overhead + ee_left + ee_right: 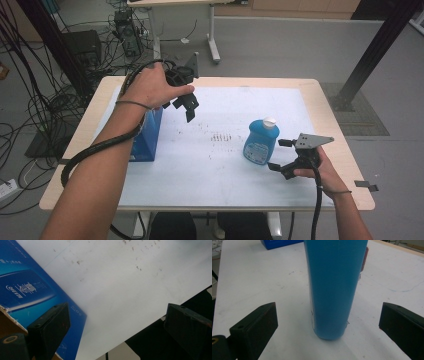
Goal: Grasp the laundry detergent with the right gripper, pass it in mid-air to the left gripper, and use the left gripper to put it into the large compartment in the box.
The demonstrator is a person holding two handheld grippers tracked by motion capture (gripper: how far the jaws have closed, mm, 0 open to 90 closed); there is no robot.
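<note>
A blue bottle point(260, 142) with a white cap stands upright on the white sheet, right of centre. My right gripper point(280, 156) is open just to its right, low over the table, its jaws spread wide on either side of the bottle point(333, 287) without touching it. A blue box point(148, 132) stands at the left of the table. My left gripper point(186, 106) hangs open above the sheet just right of the box's top, tilted downward. In the left gripper view the box point(27, 295) lies beside the left jaw, and nothing sits between the jaws.
The white sheet point(215, 165) covers most of the wooden table point(345, 150) and carries dark specks near its middle. Cables and equipment lie on the floor at the far left point(45, 100). A black post point(375, 50) stands beyond the right corner.
</note>
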